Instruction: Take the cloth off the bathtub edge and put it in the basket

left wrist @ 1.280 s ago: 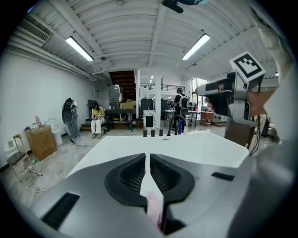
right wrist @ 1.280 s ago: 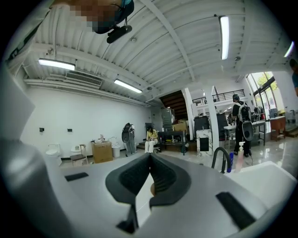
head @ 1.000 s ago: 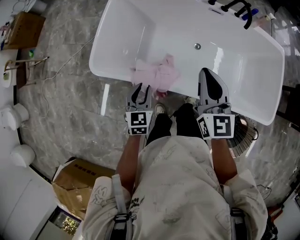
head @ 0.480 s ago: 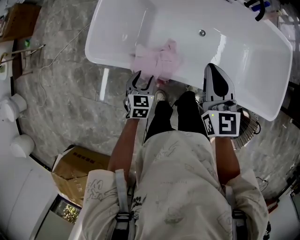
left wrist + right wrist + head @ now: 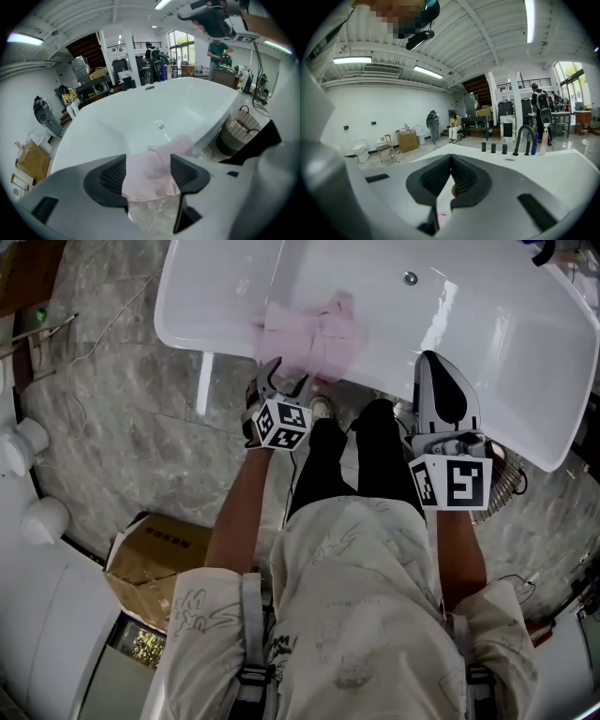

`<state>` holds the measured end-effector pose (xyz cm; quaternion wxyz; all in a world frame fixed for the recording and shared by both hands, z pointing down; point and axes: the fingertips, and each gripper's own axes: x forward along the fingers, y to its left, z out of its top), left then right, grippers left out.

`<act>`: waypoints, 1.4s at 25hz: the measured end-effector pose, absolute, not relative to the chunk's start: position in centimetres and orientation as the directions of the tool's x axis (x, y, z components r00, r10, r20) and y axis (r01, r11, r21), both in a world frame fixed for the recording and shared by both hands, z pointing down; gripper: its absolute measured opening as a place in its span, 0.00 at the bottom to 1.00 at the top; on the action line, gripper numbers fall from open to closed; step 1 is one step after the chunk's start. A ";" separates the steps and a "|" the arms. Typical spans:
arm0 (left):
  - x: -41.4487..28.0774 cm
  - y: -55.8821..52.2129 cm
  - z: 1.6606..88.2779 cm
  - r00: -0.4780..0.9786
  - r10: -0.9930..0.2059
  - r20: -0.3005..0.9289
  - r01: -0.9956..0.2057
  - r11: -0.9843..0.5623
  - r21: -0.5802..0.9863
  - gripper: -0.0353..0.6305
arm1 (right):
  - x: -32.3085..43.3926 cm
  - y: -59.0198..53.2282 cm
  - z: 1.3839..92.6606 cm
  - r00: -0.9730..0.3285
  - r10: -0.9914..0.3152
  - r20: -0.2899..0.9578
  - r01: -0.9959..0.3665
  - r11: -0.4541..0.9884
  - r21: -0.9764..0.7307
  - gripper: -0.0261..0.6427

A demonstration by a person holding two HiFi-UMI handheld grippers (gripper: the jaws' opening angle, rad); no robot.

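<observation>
A pink cloth [image 5: 309, 334] lies crumpled over the near edge of the white bathtub [image 5: 211, 334], part of it hanging down the outer side. My left gripper [image 5: 283, 381] sits just below that hanging edge, and its jaws are opening. In the left gripper view the cloth [image 5: 150, 176] shows in the gap between the pads, which do not press on it. My right gripper [image 5: 434, 360] is shut and empty, held over the tub rim to the right. The wire basket [image 5: 503, 486] stands on the floor at the right, half hidden behind the right gripper.
A cardboard box [image 5: 155, 568] sits on the marble floor at lower left. White fixtures [image 5: 23, 442] stand at the left edge. The person's legs and shoes [image 5: 322, 409] are between the grippers. A black faucet [image 5: 525, 138] stands on the tub's far rim.
My left gripper has moved forward toward the cloth's hanging edge and its jaws have spread wider. The right gripper has stayed shut beside it.
</observation>
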<state>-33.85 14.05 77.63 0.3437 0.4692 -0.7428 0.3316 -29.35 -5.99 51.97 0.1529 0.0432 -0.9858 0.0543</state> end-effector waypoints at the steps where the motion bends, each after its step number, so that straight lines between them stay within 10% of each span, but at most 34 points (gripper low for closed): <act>1: -34.0 14.0 78.2 -0.321 -0.461 0.827 -0.929 0.324 -0.180 0.47 | -29.2 -6.0 52.4 -0.947 -0.068 0.313 -0.103 0.990 -0.097 0.02; 16: -33.9 12.0 84.0 -0.229 -0.401 0.887 -0.959 -0.065 -0.277 0.59 | -27.5 -6.9 56.4 -0.918 -0.076 0.388 -0.126 0.986 -0.105 0.02; 35: -33.7 11.9 85.6 -0.140 -0.316 0.938 -0.958 -0.197 -0.209 0.50 | -26.9 -7.1 57.0 -0.914 -0.084 0.396 -0.140 0.984 -0.115 0.02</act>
